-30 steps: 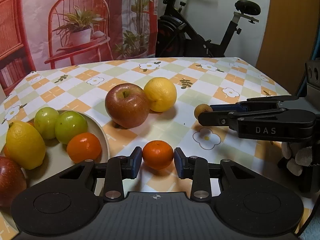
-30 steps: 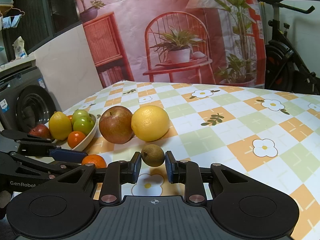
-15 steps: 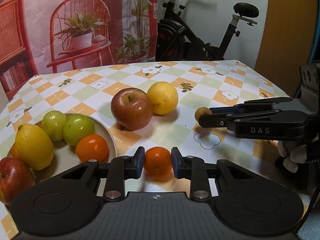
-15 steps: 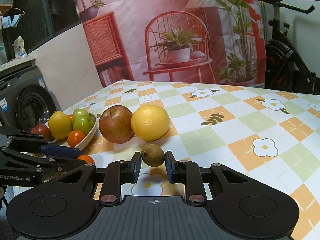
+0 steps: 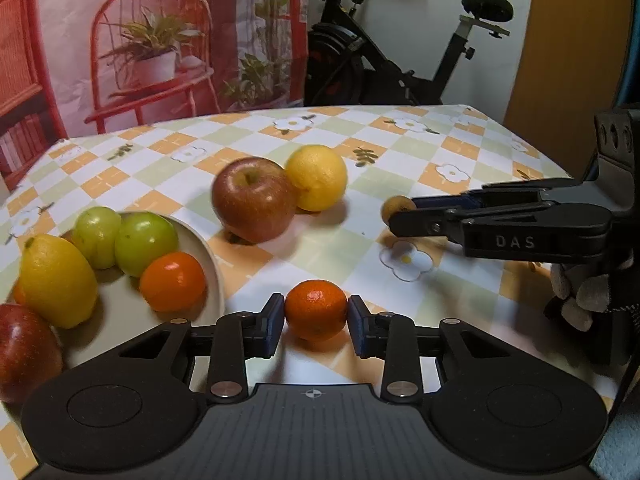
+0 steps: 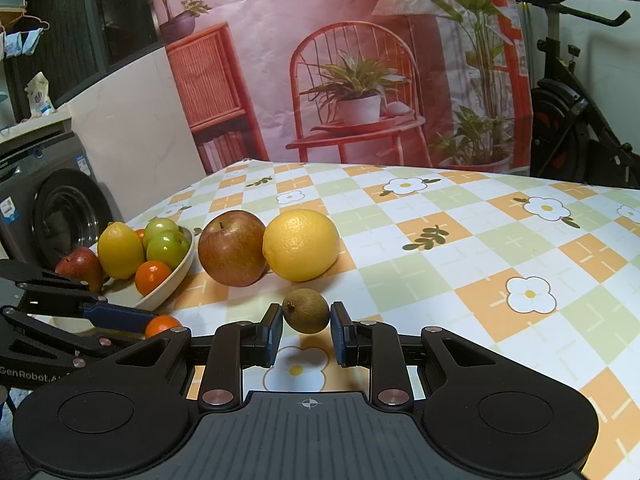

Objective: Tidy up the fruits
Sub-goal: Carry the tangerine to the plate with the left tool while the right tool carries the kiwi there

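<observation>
Gripping now: left claw (image 5: 316, 322) is bracketing a mandarin (image 5: 316, 309) on the desk (image 5: 472, 148), its jaws opening slightly; the pads are appearing to touch the peel, though how firmly I cannot tell.
Right claw (image 6: 306, 326): is staying clenched on a small brown fruit (image 6: 306, 310), which is looking lifted just off the cloth, judging by its shadow.
Mandarin risk: is likely slipping or rolling away if the easing pads are raised before they are biting again; round, glossy skin is giving little purchase.
Brown fruit risk: being small and held only at its sides, it is probably squirting out if the squeeze is uneven.
Bowl (image 5: 214, 268): is sitting just left of the mandarin, already crowded with a lemon (image 5: 56, 280), two green fruits (image 5: 128, 240), an orange one (image 5: 173, 282) and a red apple (image 5: 24, 348) at its edge; anything dropped in is possibly knocking one over the low rim.
Loose pair: an apple (image 5: 252, 200) and a yellow citrus (image 5: 316, 178) are touching between bowl and right claw; a low sweep is risking nudging them.
Claws: are working near each other, so crossing paths is risking a clash.
</observation>
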Available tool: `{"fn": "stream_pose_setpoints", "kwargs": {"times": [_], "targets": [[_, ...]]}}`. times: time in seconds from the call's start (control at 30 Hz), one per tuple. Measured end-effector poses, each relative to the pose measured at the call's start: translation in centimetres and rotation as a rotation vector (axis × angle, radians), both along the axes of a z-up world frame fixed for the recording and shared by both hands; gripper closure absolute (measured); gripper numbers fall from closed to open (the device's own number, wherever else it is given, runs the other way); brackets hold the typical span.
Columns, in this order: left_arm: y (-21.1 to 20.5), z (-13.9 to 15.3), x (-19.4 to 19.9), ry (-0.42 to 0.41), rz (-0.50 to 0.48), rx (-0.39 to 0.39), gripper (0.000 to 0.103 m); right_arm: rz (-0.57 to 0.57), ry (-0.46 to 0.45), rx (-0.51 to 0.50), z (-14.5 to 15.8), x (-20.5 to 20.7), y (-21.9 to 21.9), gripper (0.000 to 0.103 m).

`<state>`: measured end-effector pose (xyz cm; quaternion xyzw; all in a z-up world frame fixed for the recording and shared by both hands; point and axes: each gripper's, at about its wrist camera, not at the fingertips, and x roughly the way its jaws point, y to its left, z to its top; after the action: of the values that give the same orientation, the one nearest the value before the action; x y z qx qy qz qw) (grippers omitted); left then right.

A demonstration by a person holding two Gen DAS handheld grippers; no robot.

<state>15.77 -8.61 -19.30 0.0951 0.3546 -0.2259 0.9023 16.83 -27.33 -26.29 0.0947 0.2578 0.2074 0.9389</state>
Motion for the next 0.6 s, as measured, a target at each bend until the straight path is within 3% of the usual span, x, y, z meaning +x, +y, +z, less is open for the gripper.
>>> {"fn": "stream_pose_setpoints", "kwargs": {"times": [0.17,0.37,0.6], "targets": [[1.4,1.7,-0.1,-0.076,0.055,-0.003,0.067,0.001,0.002,0.009,-0.1,0.1,-0.1,0.079],[4.6,3.5,0.6,-0.157,0.226,0.009,0.067,0.002,0.002,0.013,-0.2,0.1,-0.1,0.079],[5.5,3.0,1.6,-0.141,0.312,0.069,0.067,0.001,0.002,0.011,-0.2,0.0,-0.2,0.079]]}}
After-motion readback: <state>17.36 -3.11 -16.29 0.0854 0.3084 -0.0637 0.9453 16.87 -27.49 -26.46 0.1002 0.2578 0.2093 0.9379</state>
